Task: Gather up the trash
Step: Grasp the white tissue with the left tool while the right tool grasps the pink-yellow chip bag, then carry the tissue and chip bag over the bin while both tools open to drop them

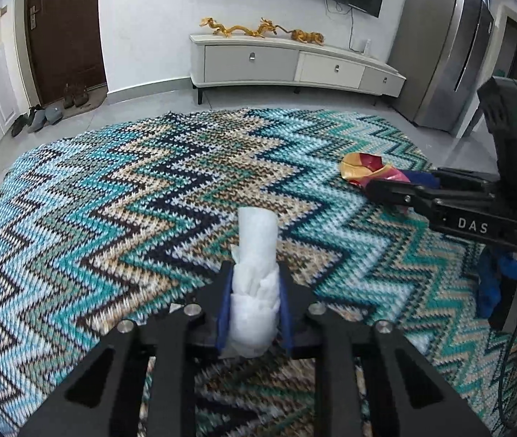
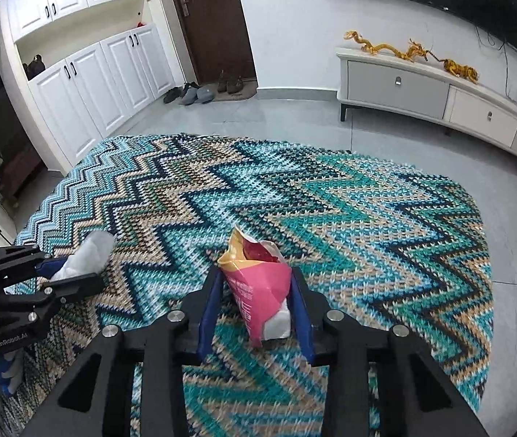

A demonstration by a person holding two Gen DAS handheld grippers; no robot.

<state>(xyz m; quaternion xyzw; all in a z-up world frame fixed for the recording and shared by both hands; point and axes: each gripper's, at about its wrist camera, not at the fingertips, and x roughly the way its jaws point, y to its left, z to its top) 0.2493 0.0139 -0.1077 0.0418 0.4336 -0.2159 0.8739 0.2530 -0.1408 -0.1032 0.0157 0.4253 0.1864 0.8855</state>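
Observation:
My left gripper point(image 1: 254, 273) is shut on a crumpled white tissue point(image 1: 256, 255) and holds it above the zigzag rug point(image 1: 149, 200). It also shows at the left of the right wrist view point(image 2: 72, 273) with the tissue point(image 2: 91, 251) between its fingers. My right gripper point(image 2: 254, 284) is shut on a pink and yellow snack wrapper point(image 2: 258, 276), which sticks up between the blue pads. In the left wrist view the right gripper point(image 1: 389, 185) comes in from the right with the wrapper point(image 1: 364, 169) at its tips.
A white TV cabinet point(image 1: 294, 63) with gold figurines stands against the far wall. A grey fridge point(image 1: 447, 51) is at the right. White cupboards point(image 2: 87, 73), a brown door point(image 2: 211, 14) and shoes point(image 2: 200, 91) are at the left.

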